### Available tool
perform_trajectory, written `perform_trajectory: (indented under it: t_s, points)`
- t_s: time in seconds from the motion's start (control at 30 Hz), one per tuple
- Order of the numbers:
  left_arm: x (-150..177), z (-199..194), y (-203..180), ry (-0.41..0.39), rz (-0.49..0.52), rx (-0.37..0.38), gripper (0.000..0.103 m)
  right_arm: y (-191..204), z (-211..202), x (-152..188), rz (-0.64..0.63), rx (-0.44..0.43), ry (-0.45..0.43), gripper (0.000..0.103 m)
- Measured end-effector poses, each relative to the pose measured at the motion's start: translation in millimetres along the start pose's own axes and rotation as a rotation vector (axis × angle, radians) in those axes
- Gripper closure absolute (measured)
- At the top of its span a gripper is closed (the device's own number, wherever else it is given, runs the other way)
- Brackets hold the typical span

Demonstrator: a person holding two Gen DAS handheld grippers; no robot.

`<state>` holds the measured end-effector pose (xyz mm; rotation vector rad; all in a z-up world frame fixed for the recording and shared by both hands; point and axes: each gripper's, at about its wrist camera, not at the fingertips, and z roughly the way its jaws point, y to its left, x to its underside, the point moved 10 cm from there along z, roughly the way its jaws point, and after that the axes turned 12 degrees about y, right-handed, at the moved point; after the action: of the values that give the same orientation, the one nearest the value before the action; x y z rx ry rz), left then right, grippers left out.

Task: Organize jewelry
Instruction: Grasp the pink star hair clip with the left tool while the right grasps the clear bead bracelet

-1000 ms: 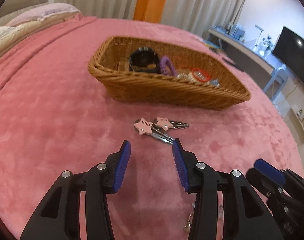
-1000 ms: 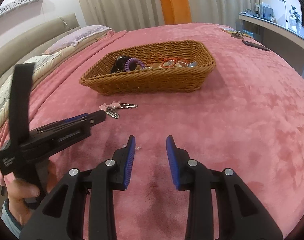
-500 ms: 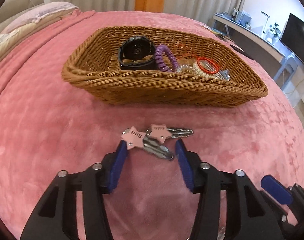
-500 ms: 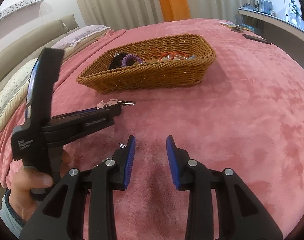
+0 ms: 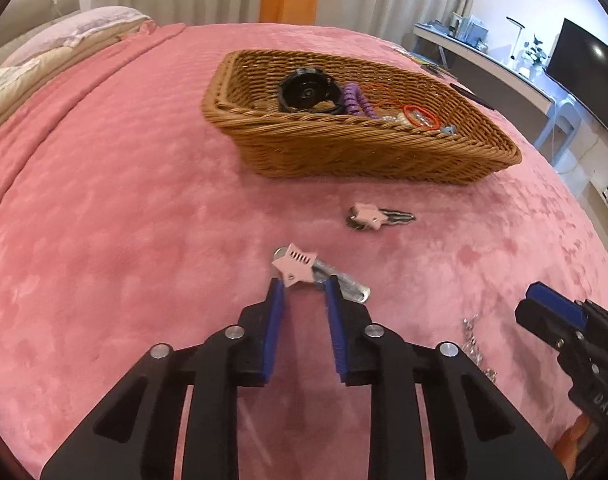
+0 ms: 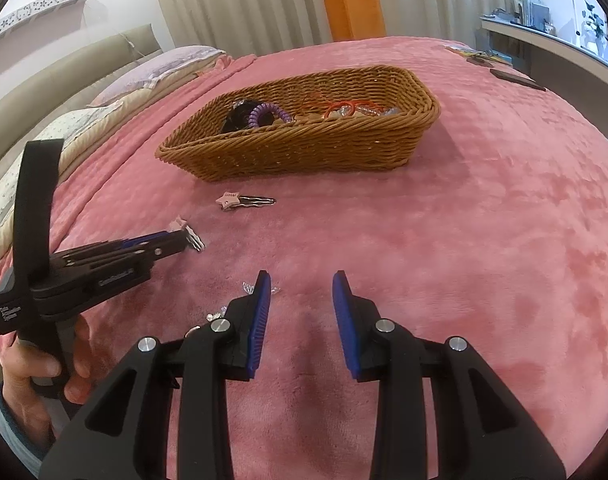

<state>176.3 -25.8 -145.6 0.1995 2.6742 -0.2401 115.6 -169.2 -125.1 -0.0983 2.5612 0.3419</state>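
- Now closing: left gripper (image 5: 301,289), jaws narrowing on the near star hair clip (image 5: 297,267), pink star at the tips and the metal prong jutting past the right jaw; pads look to be touching it, though a firm pinch cannot be confirmed.
- Angled steeply down at the pink bedspread (image 5: 104,208), likely so the tips can nip the thin clip off the plush pile.
- Idle beside it: right gripper (image 6: 301,285), jaws parted over bare bedspread, nothing between them, probably waiting its turn.
- Just left of those right jaws, small sparkly pieces (image 6: 248,288) of jewelry, too small to name.
- Left behind nearer the wicker basket (image 5: 344,152): second star hair clip (image 5: 370,216), flat on the bedspread just short of the basket's near wall.
- Already in the basket: black round case (image 5: 306,92), purple spiral hair tie (image 5: 358,98), red elastic bands (image 5: 420,114), which marks it as the likely destination.
- Versus a second ago: two clips then crossed together, now well apart; left jaws then wide and short of the clips, now around one.
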Motion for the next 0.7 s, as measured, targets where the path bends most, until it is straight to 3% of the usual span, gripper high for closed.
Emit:
perform_trajectory:
  t_s: [0.2, 0.37, 0.7]
  points:
    - [5, -3, 1, -0.004, 0.0, 0.032, 0.082, 0, 1, 0, 0.0, 0.002, 0.004, 0.074]
    - [-1, -3, -4, 0.002, -0.035, 0.148, 0.077, 0, 2, 0, 0.001, 0.004, 0.006, 0.074]
    - [-21, 18, -17, 0.015, -0.005, 0.086, 0.071, -3, 3, 1, 0.01, -0.018, 0.009, 0.074]
